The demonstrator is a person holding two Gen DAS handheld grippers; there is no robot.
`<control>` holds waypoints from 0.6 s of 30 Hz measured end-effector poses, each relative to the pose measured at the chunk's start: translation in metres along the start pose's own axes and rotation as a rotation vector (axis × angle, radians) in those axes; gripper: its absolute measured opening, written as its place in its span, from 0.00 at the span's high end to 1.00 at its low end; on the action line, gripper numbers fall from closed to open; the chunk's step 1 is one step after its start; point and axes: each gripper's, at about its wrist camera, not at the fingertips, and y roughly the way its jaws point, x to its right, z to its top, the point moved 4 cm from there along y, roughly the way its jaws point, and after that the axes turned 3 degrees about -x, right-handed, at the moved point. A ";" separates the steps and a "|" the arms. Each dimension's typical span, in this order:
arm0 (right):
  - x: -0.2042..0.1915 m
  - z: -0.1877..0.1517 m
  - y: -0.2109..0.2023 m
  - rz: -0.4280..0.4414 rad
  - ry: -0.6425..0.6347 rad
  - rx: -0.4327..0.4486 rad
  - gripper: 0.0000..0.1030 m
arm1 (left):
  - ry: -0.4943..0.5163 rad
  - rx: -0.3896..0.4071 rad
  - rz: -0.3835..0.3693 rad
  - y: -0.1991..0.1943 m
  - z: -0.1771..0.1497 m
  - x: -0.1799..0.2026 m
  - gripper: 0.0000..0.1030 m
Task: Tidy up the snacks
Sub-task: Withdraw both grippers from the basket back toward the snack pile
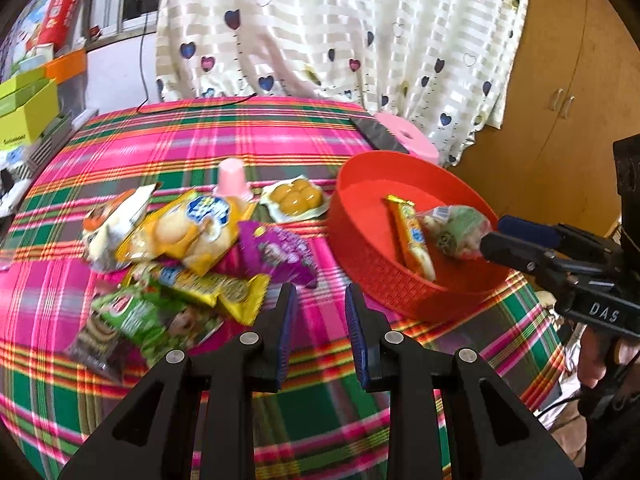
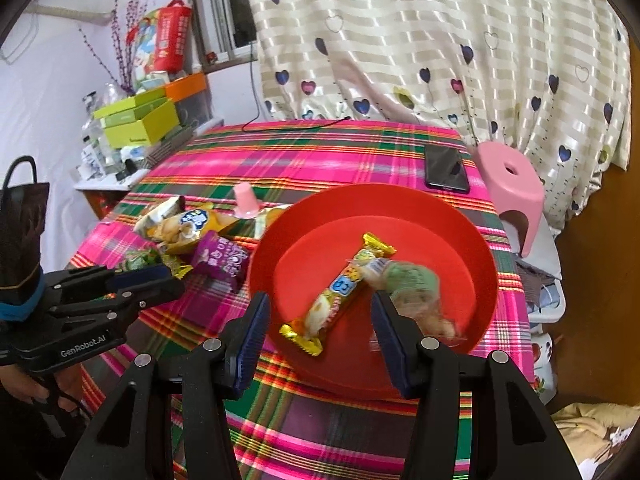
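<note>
Basin: the red basin fills the centre of the right wrist view, resting on the plaid tablecloth; a yellow snack bar lies flat on its floor.
Right gripper: fingers spread wide, holding nothing; it hovers over the near rim. A green clear-wrapped packet, blurred, sits in the basin by the right finger, apparently just let go.
Left gripper: fingers parted, empty, low centre of the left wrist view, just right of the snack pile.
Pile: middle left of that view, a purple packet, a yellow biscuit bag and a green packet overlap.
Remaining: most snacks are outside the basin.
Advice: take the purple packet first, being topmost and nearest; pinch one wrapper edge squarely so neighbours are not dragged.
Risk: crinkly film may slip.
</note>
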 end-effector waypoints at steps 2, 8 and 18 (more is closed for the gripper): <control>-0.004 0.001 0.000 0.005 -0.006 0.000 0.51 | -0.013 -0.001 0.004 -0.003 -0.004 -0.007 0.75; -0.019 0.005 0.000 0.021 -0.031 -0.007 0.51 | -0.045 0.014 0.020 -0.017 -0.008 -0.021 0.75; -0.044 0.015 0.005 0.060 -0.089 -0.005 0.51 | -0.100 0.043 0.049 -0.028 -0.009 -0.047 0.75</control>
